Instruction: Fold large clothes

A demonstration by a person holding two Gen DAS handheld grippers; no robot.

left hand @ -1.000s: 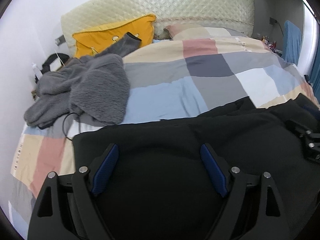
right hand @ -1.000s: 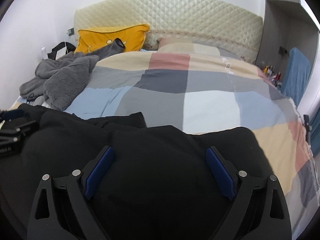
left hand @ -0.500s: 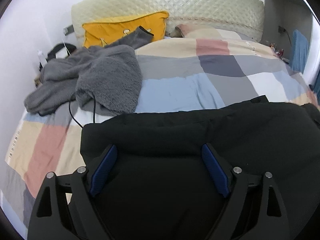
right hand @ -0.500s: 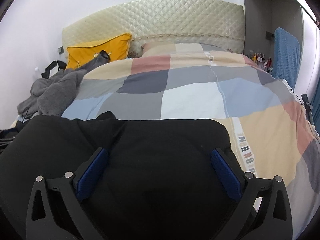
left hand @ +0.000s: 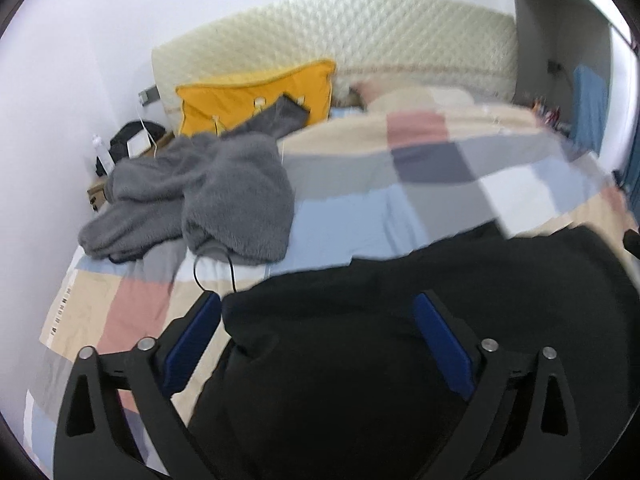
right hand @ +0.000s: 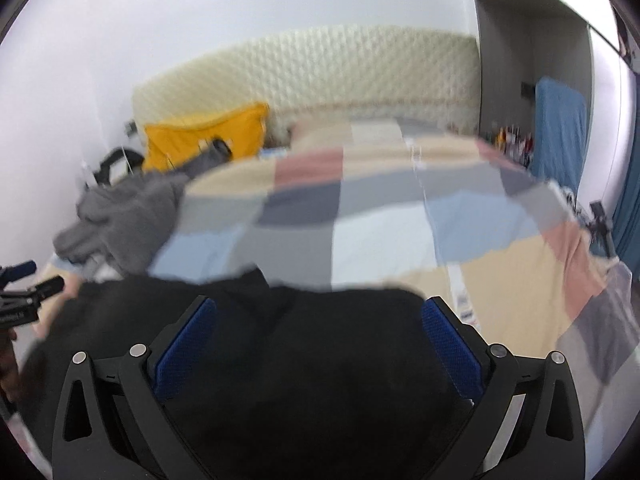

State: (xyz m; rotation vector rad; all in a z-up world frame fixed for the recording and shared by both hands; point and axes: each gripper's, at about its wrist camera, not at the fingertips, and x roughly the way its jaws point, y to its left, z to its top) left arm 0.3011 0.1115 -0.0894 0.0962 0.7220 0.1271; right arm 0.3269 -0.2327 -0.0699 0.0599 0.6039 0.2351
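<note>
A large black garment [left hand: 480, 280] lies spread across the near part of the bed. My left gripper [left hand: 316, 304] hovers over its left edge with the jaws opening. The cloth lies below them, and the blue pads [left hand: 192, 340] do not press on it. In the right wrist view the same black garment [right hand: 300, 360] fills the foreground. My right gripper [right hand: 320, 306] stands open above it with nothing pinched. The left gripper [right hand: 36, 278] shows at that view's left edge. Both views are blurred by motion.
A patchwork quilt [left hand: 400, 184] covers the bed. A heap of grey fleece clothes [left hand: 208, 192] and a yellow pillow [left hand: 256, 100] lie at the far left, with a black cable [left hand: 212, 272] trailing from the heap. A blue towel [right hand: 560, 128] hangs at right.
Both grippers have lifted and drawn back from the black garment. The left jaws have spread wider, and the left finger now hangs over bare quilt beside the garment's edge.
</note>
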